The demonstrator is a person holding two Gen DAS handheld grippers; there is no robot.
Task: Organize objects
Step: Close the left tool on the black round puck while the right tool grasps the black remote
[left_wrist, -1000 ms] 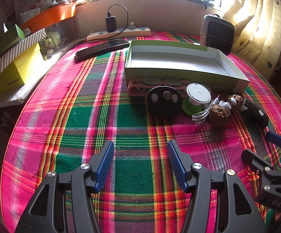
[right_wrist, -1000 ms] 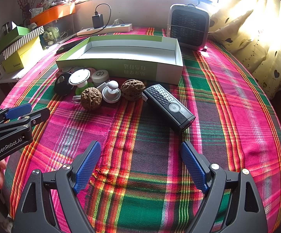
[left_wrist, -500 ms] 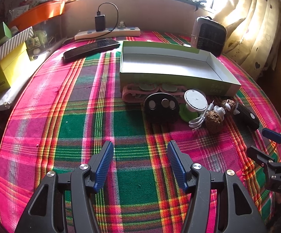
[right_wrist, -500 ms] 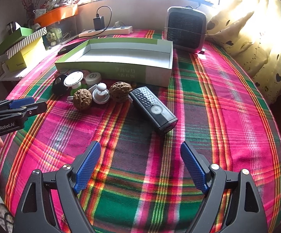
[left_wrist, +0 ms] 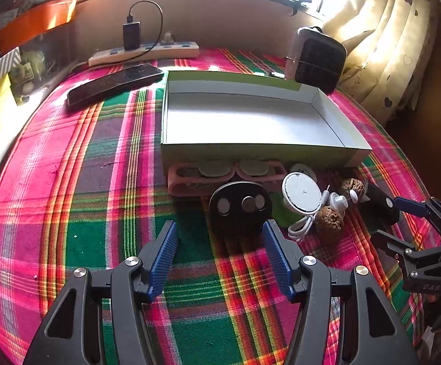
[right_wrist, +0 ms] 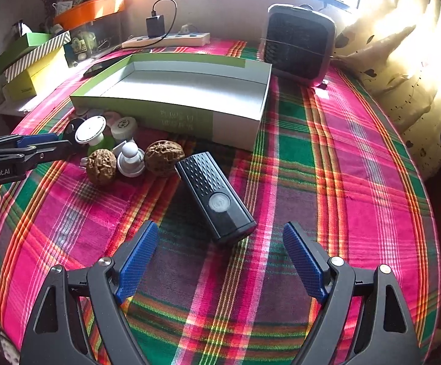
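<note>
An empty green-and-white box (left_wrist: 250, 121) (right_wrist: 183, 91) lies on the plaid cloth. In front of it lie a pink holder (left_wrist: 190, 179), a black round disc (left_wrist: 240, 206), a white round charger with cable (left_wrist: 301, 191) (right_wrist: 90, 129), two walnuts (right_wrist: 101, 165) (right_wrist: 164, 158), a white knob (right_wrist: 130, 158) and a black rectangular device (right_wrist: 217, 197) (left_wrist: 380, 202). My left gripper (left_wrist: 220, 255) is open, just short of the black disc. My right gripper (right_wrist: 220, 258) is open, just short of the black device's near end.
A black fan heater (right_wrist: 298, 42) stands behind the box at the right. A power strip with charger (left_wrist: 144, 53) and a dark remote (left_wrist: 113, 83) lie at the back. Stacked boxes (right_wrist: 34, 60) and an orange tray (right_wrist: 89, 12) stand at the left. Curtains (right_wrist: 403, 45) hang at the right.
Both grippers have moved forward toward the objects: the left one closer to the black disc, the right one closer to the black device. Both stay open.
</note>
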